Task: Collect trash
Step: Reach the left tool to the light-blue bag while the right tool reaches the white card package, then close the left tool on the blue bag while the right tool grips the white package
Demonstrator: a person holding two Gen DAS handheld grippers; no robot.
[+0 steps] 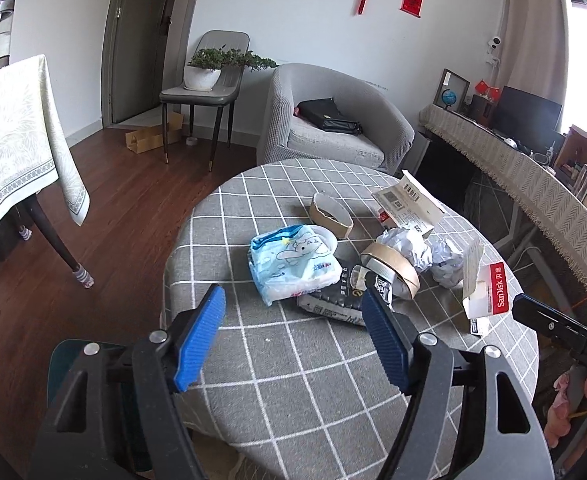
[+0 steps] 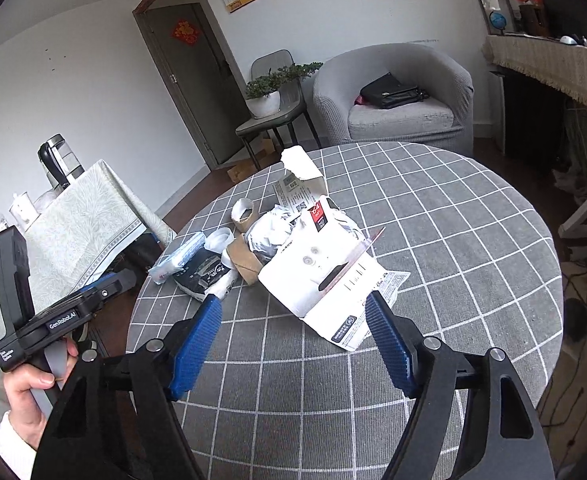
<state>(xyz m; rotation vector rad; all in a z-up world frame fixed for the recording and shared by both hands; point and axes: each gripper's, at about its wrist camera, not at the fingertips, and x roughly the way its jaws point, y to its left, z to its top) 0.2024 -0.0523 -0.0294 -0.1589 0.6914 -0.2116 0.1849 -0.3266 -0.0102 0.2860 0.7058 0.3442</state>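
A heap of trash lies on the round table with the grey checked cloth. It holds a blue tissue pack, a black packet, two brown tape rolls, crumpled paper and a red-and-white SanDisk card pack. My left gripper stands open just short of the tissue pack and the black packet, holding nothing. In the right wrist view my right gripper is open. The near end of the white card pack lies between its fingertips, with neither pad pressing on it. A hand holds the left gripper's handle.
Behind the table stand a grey armchair with a black bag and a chair carrying a potted plant. A table with a pale cloth is at the left and a covered sideboard at the right. The floor is dark wood.
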